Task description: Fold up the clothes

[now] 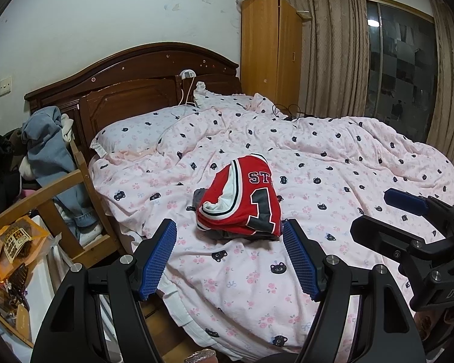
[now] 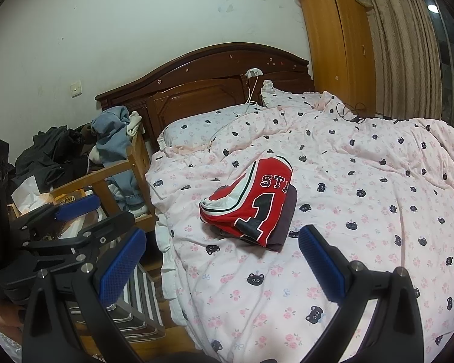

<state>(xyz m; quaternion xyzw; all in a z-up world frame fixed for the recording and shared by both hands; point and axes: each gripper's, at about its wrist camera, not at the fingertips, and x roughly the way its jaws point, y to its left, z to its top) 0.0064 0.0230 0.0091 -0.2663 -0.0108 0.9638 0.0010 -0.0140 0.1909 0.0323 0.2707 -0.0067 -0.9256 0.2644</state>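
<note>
A folded red jersey (image 1: 242, 199) (image 2: 254, 202) with white and black trim and a large black numeral lies on the pink cat-print quilt (image 1: 333, 175) (image 2: 363, 196), on top of a folded dark grey garment (image 2: 283, 230). My left gripper (image 1: 230, 227) hovers just short of the jersey, open, nothing between its blue pads. In the right wrist view my right gripper (image 2: 224, 236) is open too, held back from the pile's near edge and holding nothing. Each gripper shows at the edge of the other's view: the right (image 1: 381, 214), the left (image 2: 106, 211).
A dark wooden headboard (image 1: 130, 72) and a pillow (image 1: 136, 133) sit at the bed's far end. A wooden chair (image 1: 75, 187) heaped with jeans and dark clothes stands left of the bed. Snack packets (image 1: 18, 242) clutter the lower left. A wardrobe (image 1: 269, 51) and curtains (image 1: 333, 45) stand behind.
</note>
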